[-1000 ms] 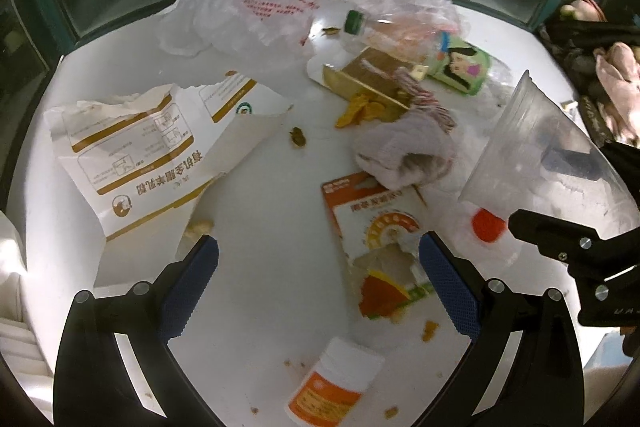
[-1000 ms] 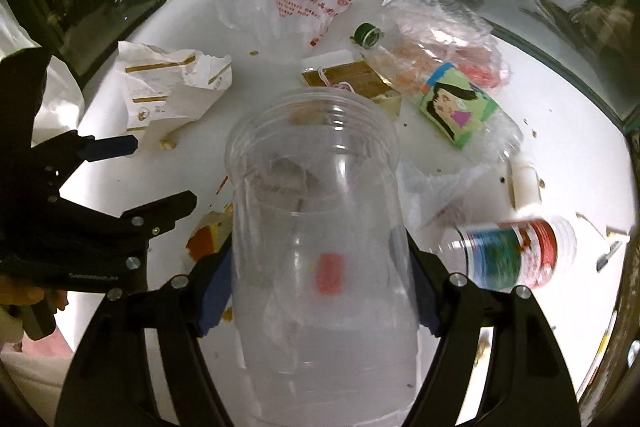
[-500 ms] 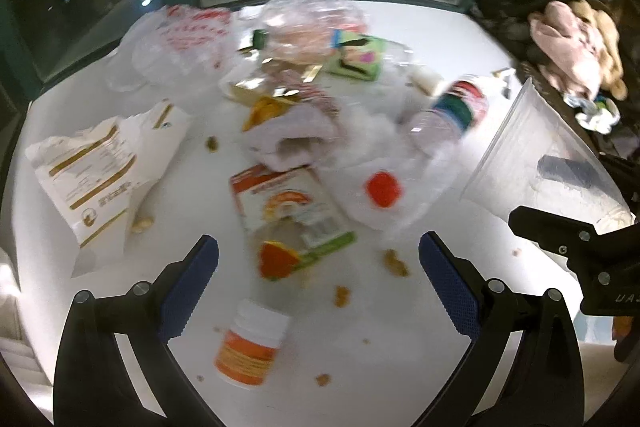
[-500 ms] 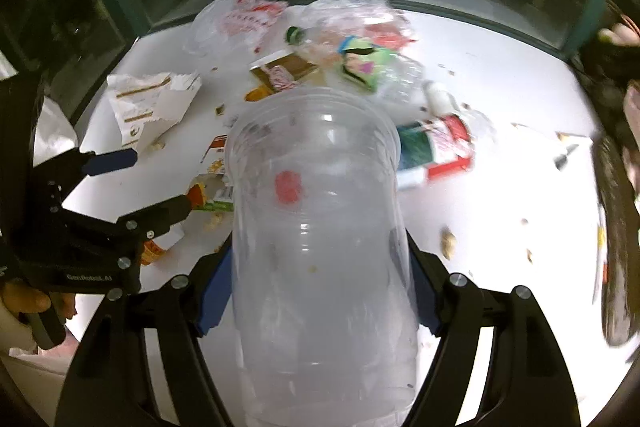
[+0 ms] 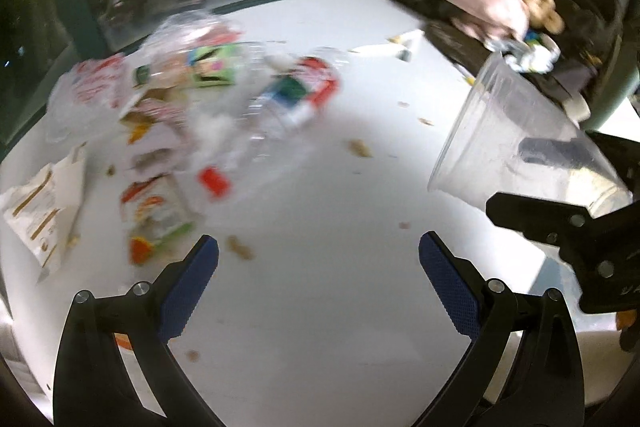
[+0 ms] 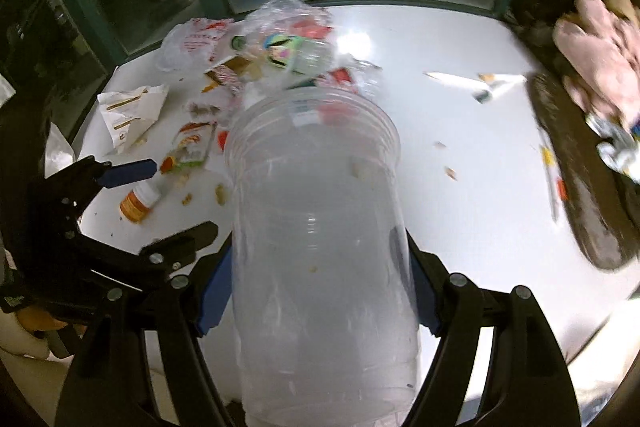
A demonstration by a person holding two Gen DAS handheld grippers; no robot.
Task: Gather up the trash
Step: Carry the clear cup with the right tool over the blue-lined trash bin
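We hold a big clear cup (image 6: 320,247) in our right gripper (image 6: 320,291), its fingers pinching the sides. Our left gripper (image 5: 320,275) is empty, fingers spread wide over the white tabletop (image 5: 320,327). The trash pile (image 5: 192,99) lies at ten o'clock. We think the cup gets dropped off next, so we must find a bin.

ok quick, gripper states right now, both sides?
Left gripper: open, nothing between its pads, over bare table.
Right gripper: closed on the clear plastic cup, mouth pointing away from the camera.
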